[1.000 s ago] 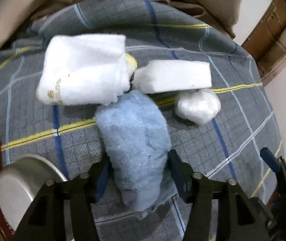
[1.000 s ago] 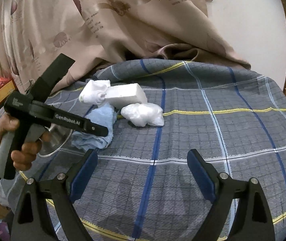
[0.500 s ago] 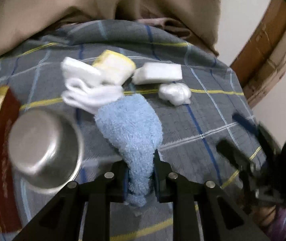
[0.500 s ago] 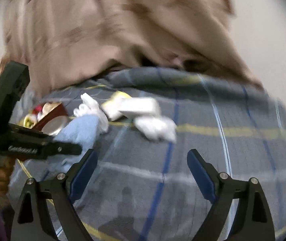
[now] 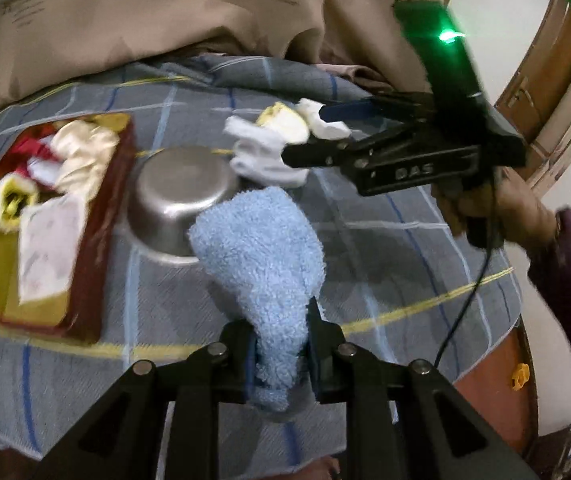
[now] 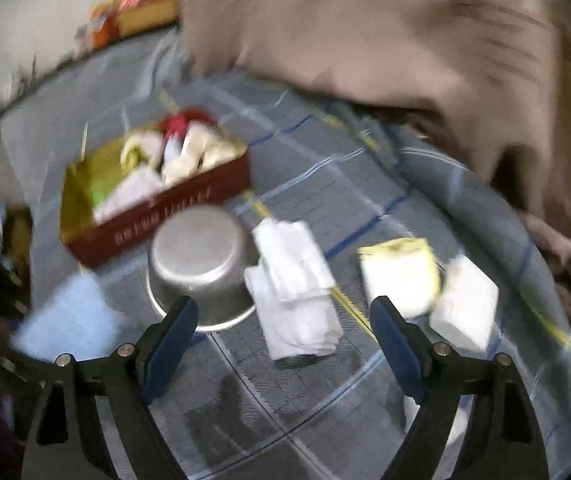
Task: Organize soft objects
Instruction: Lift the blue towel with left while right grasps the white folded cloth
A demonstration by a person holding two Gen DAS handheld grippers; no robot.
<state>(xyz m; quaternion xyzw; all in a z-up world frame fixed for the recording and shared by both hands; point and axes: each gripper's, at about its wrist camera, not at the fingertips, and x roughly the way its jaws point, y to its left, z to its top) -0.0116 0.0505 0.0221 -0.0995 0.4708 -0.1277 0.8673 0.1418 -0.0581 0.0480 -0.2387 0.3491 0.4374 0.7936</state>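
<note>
My left gripper [image 5: 281,344] is shut on a fluffy light blue towel [image 5: 261,264] and holds it up above the checked cloth. The blue towel also shows blurred at the left of the right wrist view [image 6: 69,320]. My right gripper [image 6: 285,344] is open and empty, hovering over a folded white cloth [image 6: 293,288]; it also shows in the left wrist view [image 5: 305,136]. A yellow sponge [image 6: 401,272] and a white foam block [image 6: 465,304] lie to the right. The white cloth [image 5: 261,152] and yellow sponge [image 5: 285,122] lie at the back.
A red box [image 5: 85,256] with a gold lining holds several soft items at the left [image 6: 173,220]. An upturned steel bowl [image 5: 177,200] stands beside it [image 6: 201,260]. A beige curtain [image 5: 165,12] hangs behind the grey checked cloth [image 5: 385,264].
My left gripper closed on the blue towel, lifted it and swung left toward the box. My right gripper moved in over the white cloth and stayed open.
</note>
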